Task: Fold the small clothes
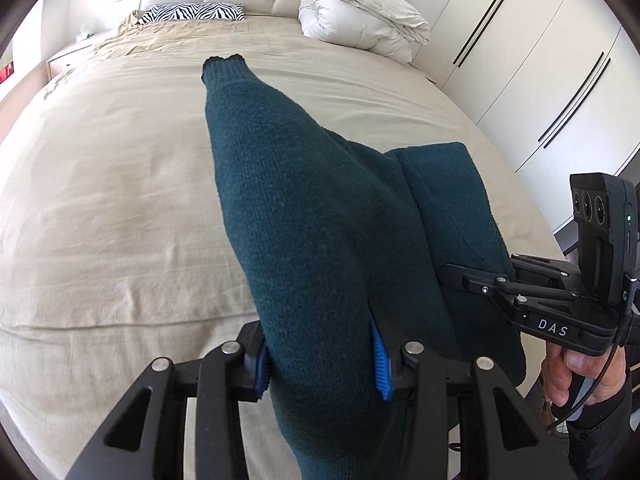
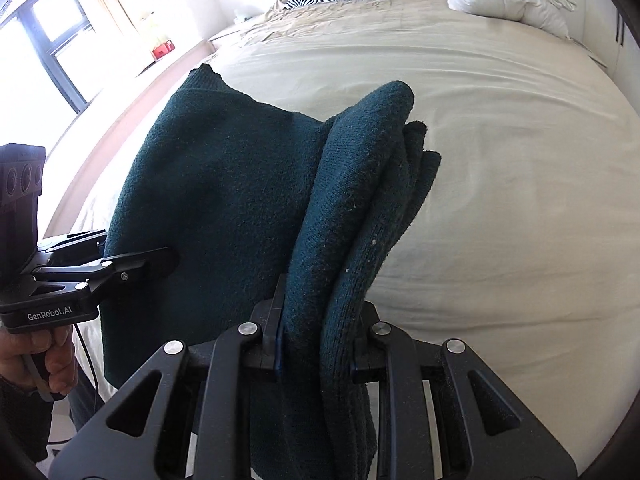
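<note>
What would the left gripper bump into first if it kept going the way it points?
The left gripper already pinches the green sweater in its fingers. Past that, probably the beige bed sheet; depth is hard to judge.

Bed (image 1: 120, 184) with beige sheet; zebra-print pillow (image 1: 192, 12), rolled white duvet (image 1: 360, 16) at head end.

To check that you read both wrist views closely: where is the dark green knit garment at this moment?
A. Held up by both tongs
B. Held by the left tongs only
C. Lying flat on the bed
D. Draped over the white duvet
A: the left tongs and the right tongs each clamp the garment, lifted above the bed.
</note>
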### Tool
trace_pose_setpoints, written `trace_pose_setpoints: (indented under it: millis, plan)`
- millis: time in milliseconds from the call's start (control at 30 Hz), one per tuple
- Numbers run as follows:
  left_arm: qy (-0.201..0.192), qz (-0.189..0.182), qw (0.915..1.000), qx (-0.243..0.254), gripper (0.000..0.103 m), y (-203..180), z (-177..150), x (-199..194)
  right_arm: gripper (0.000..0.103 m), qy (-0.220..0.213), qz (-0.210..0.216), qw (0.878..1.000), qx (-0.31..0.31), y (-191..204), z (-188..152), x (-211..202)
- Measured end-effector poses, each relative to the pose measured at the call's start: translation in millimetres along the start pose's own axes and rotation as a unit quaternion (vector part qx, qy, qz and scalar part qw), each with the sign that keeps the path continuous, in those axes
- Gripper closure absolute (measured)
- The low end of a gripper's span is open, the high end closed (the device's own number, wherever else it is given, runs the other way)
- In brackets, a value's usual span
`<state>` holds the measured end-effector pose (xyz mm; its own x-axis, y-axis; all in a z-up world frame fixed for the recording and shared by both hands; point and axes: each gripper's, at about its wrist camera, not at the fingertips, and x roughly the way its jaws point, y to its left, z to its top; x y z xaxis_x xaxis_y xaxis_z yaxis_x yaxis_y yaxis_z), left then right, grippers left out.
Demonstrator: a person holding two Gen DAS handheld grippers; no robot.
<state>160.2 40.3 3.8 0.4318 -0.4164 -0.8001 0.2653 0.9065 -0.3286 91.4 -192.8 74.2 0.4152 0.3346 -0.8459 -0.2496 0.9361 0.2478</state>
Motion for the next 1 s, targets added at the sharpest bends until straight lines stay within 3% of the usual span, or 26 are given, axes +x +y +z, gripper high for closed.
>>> trace_pose_setpoints:
  millis: [300, 433, 500, 567, 633, 733, 900, 933, 1000]
  plan:
    - [0.037, 0.013, 0.9986, -0.036, 0.059, 39.0, -54.9, 10.4, 0.083, 0.042, 0.039, 0.998, 0.015, 30.1, -49.5, 29.5]
    - [0.036, 0.000, 0.9972, -0.065, 0.046, 62.4, -69.1, 34.6, 0.081, 0.044, 0.063, 0.995, 0.063, 19.5, -63.7, 67.0]
    - [0.028, -0.020, 0.9958, -0.085, 0.039, 72.6, -71.6, 38.1, 0.076, 0.040, 0.093, 0.988, 0.116, 1.7, -81.7, 80.5]
    - [0.020, -0.019, 0.9960, -0.084, 0.032, 77.0, -74.9, 39.0, 0.056, 0.035, 0.121, 0.979, 0.157, -16.0, -92.5, 86.0]
    - [0.013, -0.026, 0.9957, -0.089, 0.028, 80.3, -77.2, 39.4, 0.054, 0.026, 0.147, 0.973, 0.175, -27.0, -96.7, 87.9]
    - [0.005, -0.030, 0.9938, -0.107, 0.027, 87.8, -87.7, 28.5, 0.052, 0.016, 0.142, 0.970, 0.196, -34.0, -100.8, 79.5]
    - [-0.052, 0.022, 0.9951, -0.081, 0.029, 72.6, -95.3, -17.4, 0.051, -0.045, 0.079, 0.972, 0.215, -43.5, -96.2, 31.5]
    - [-0.066, 0.025, 0.9942, -0.081, 0.029, 69.8, -96.0, -26.2, 0.050, -0.062, 0.084, 0.971, 0.216, -41.3, -91.8, 22.5]
    - [-0.092, 0.024, 0.9930, -0.071, 0.029, 59.4, -94.6, -41.0, 0.050, -0.088, 0.132, 0.965, 0.207, -30.6, -89.8, 4.9]
